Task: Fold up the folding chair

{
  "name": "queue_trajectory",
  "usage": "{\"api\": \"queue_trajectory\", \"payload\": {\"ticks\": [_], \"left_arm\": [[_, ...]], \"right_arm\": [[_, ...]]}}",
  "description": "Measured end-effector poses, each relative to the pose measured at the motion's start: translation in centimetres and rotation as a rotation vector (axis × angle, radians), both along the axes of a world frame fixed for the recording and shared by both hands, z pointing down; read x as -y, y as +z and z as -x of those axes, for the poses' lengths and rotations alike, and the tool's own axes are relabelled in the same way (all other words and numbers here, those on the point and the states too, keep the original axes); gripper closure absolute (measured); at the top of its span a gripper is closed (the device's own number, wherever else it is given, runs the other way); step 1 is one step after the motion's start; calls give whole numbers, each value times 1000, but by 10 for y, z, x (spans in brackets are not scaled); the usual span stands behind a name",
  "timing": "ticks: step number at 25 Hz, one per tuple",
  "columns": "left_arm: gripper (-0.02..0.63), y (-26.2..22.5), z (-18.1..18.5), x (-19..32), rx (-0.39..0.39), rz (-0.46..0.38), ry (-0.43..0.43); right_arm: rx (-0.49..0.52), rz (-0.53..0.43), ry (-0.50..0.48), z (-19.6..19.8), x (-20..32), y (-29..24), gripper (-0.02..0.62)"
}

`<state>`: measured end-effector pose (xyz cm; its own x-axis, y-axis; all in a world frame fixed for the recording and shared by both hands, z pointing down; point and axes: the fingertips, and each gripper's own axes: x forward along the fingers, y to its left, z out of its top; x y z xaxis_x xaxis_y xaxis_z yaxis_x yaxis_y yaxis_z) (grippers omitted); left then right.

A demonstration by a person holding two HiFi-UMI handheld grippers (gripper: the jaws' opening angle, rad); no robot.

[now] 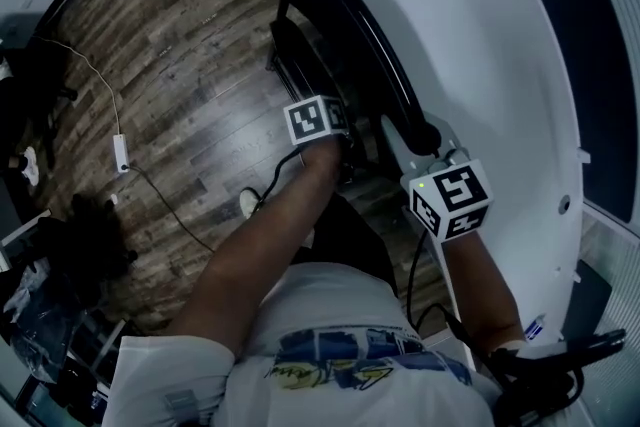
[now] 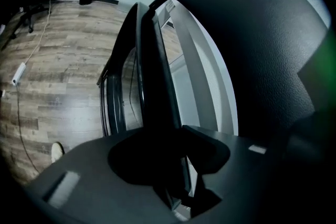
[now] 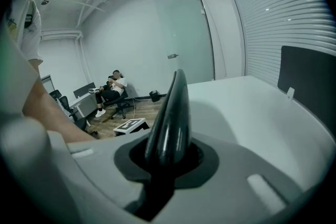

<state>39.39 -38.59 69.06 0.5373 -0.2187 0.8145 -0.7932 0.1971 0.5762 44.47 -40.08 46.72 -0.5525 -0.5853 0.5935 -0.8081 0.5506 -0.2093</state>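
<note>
Chair (image 1: pixel 365 55), black and nearly folded flat, stands on edge on the wood floor (image 1: pixel 180 85), just beside the white table (image 1: pixel 480 5). Judging by its rigid frame and moulded back, it should handle as stiff and fairly heavy. It also looks glossy enough to slip, and the hinges could pinch. The safest holds are probably the back's top rim and the side frame, away from the joints. Right gripper (image 3: pixel 167 157) is clamped on that shiny rim. Left gripper (image 2: pixel 181 165) has a thin black frame edge between its jaws. A sliver of light shows beside that edge, so the jaws look slack rather than pressing.
</note>
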Motion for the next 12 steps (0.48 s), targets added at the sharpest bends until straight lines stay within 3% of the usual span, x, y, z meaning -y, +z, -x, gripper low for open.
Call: {"api": "queue_trajectory", "payload": {"ticks": [12], "left_arm": [[405,-12,-15,13,-87,-149,169]], "right_arm": [[11,1,-2,-21,10,7,535]]}}
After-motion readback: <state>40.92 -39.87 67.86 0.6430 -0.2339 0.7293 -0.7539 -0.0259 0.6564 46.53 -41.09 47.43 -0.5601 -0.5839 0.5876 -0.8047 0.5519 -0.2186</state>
